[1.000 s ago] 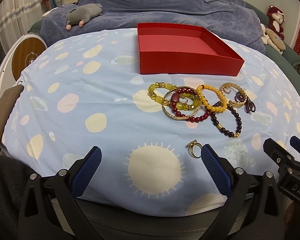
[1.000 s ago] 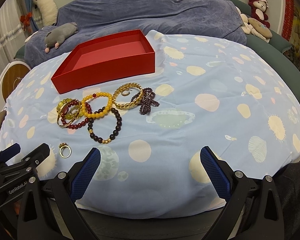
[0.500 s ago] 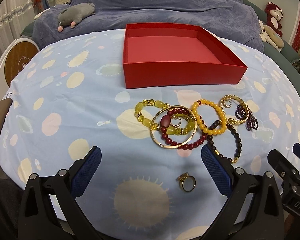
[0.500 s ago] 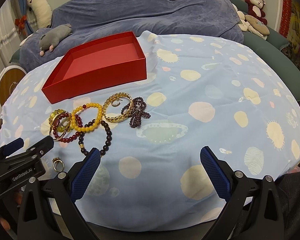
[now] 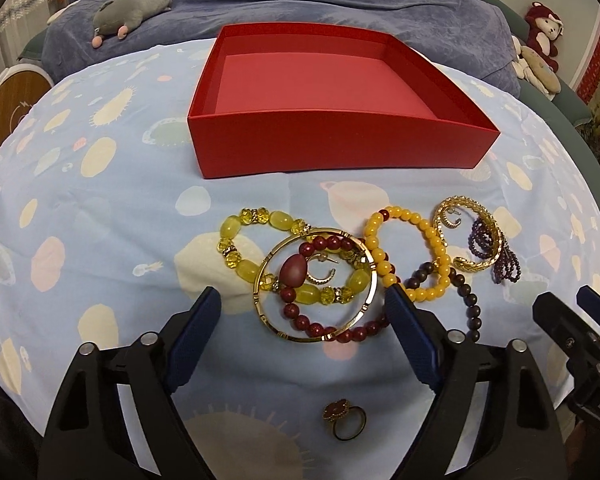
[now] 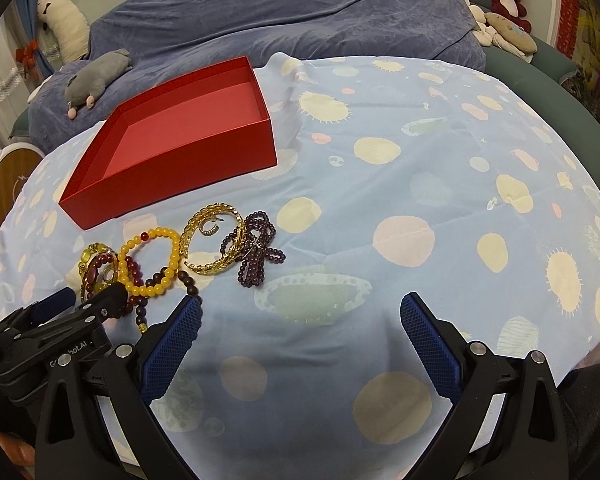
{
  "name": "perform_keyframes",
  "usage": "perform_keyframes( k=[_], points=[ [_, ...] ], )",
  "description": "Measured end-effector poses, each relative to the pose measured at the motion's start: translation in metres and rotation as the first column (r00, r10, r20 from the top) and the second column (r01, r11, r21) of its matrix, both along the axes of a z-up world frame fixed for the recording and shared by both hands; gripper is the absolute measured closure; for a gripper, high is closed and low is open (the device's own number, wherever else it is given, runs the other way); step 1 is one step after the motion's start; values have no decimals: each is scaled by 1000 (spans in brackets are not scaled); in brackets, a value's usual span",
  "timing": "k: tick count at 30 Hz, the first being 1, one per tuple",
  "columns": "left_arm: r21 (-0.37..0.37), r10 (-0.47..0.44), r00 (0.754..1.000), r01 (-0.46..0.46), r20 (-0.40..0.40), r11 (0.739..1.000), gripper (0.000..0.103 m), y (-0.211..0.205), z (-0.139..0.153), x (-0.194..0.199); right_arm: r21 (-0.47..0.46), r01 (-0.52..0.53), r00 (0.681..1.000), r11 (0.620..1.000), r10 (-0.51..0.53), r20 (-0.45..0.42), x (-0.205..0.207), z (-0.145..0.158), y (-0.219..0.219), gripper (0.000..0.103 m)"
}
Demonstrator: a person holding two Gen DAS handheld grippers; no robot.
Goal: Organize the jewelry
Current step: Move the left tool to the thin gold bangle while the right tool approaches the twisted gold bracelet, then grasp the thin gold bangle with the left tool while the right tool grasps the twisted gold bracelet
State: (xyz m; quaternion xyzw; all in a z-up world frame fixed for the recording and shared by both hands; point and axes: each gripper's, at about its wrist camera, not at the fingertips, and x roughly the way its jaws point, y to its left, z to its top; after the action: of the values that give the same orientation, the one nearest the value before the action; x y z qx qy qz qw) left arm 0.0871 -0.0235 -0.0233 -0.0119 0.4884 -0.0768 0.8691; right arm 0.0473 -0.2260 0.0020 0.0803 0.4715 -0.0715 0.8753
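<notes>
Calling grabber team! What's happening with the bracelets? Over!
Left gripper open, over gold bangle. Right gripper open, holding nothing. Red box has nothing in it; bracelets tangled together, ring lying apart.

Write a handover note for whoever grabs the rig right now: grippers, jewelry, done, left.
Left gripper: open, empty, over the gold bangle and stacked bracelets.
Right gripper: open, empty, over bare cloth.
Red box: empty, behind the jewelry.
Ring: alone, under the left gripper.
Done: nothing boxed.
Left: every piece, including the purple bead strand.
</notes>
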Motion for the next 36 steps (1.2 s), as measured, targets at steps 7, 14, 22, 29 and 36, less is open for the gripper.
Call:
perform_keyframes(
  k=[7, 14, 22, 29, 36],
  points=[
    [-35, -7, 1000, 8, 5, 999, 46, 3, 4, 2, -15, -27, 1000, 1000, 27, -5, 7, 1, 7, 7],
    [-39, 4, 1000, -3, 29, 999, 46, 10, 13, -1, -13, -57, 998, 998, 58, 5, 20, 7, 12, 9],
    [-38, 31, 999, -30, 29, 999, 46, 22, 22, -2, -32, -133, 991, 991, 132, -37, 56, 1, 25, 39],
    [-25, 32, 999, -32, 25, 999, 46, 24, 22, 3, -63, -171, 983, 983, 166, -73, 78, -8, 35, 68],
    [1, 24, 999, -24, 21, 1000, 46, 20, 23, 8, -85, -206, 976, 975, 198, -93, 79, -16, 42, 99]
  ],
)
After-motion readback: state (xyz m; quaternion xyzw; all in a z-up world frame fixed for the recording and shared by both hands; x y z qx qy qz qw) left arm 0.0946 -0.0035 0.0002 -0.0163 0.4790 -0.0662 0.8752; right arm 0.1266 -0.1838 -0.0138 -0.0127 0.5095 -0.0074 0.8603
